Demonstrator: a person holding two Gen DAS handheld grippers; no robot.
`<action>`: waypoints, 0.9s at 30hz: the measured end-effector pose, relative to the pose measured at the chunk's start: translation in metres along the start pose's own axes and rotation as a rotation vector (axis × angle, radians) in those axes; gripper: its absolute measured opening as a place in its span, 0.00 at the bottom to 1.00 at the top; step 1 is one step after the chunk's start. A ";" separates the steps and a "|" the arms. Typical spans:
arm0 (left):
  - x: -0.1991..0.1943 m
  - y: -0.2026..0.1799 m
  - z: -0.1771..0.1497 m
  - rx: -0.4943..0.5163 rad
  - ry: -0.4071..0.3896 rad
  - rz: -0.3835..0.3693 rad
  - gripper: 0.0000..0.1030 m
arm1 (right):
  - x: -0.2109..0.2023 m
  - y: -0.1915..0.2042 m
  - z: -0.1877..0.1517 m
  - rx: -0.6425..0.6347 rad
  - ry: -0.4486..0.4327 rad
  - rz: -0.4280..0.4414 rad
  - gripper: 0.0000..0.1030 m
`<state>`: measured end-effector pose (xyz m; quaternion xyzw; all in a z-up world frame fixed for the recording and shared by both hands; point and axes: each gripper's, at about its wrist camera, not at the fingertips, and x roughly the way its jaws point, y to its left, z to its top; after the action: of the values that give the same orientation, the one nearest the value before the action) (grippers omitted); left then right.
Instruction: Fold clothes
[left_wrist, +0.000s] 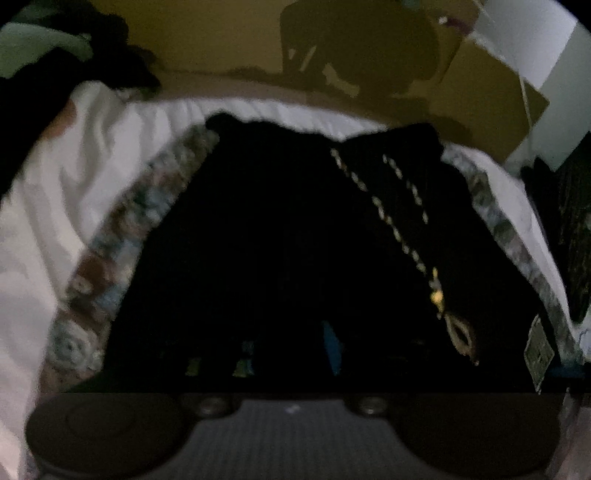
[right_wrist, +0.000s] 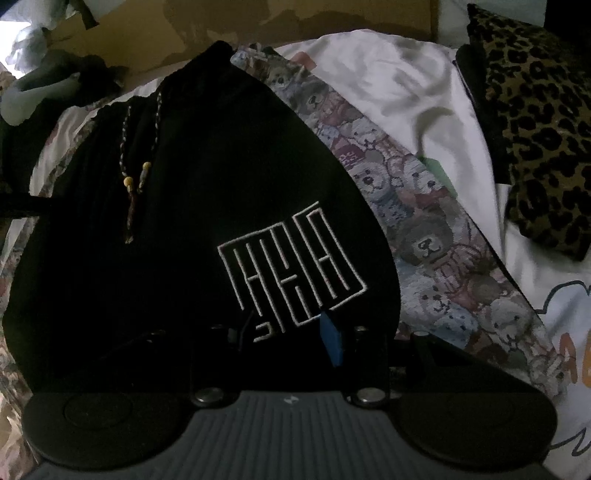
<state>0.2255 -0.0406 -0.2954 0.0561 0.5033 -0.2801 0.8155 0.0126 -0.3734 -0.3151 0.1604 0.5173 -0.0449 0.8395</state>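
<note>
A black garment (left_wrist: 277, 221) lies spread on the bed and fills the middle of both views. Two braided drawcords (left_wrist: 388, 221) with yellow beads run down it. In the right wrist view the garment (right_wrist: 184, 221) shows the cords (right_wrist: 127, 155) at upper left and a white embroidered maze-like logo (right_wrist: 291, 258). My left gripper (left_wrist: 288, 350) hovers over the dark cloth with its fingers apart; its blue pad (left_wrist: 332, 347) shows, while the other finger is nearly lost in the dark. My right gripper (right_wrist: 286, 334) is open just below the logo, blue pad (right_wrist: 334, 339) clear, flat cloth showing in the gap.
A teddy-bear print blanket (right_wrist: 424, 240) borders the garment, over white bedding (right_wrist: 406, 92). A leopard-print pillow (right_wrist: 535, 129) lies at far right. Dark clothes (left_wrist: 55, 55) are heaped at far left. A cardboard box (left_wrist: 491, 110) stands behind the bed.
</note>
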 end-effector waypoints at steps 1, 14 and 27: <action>-0.004 0.001 0.002 -0.005 -0.011 0.003 0.51 | -0.002 -0.001 -0.001 0.000 0.000 0.002 0.44; -0.045 0.055 0.004 -0.105 -0.091 0.113 0.54 | -0.030 -0.018 0.002 -0.099 -0.068 -0.043 0.44; -0.036 0.129 -0.056 -0.313 0.023 0.207 0.38 | -0.018 -0.046 -0.020 -0.092 0.015 -0.103 0.48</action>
<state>0.2357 0.1029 -0.3169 -0.0168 0.5417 -0.1123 0.8329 -0.0235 -0.4120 -0.3177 0.0953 0.5328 -0.0631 0.8385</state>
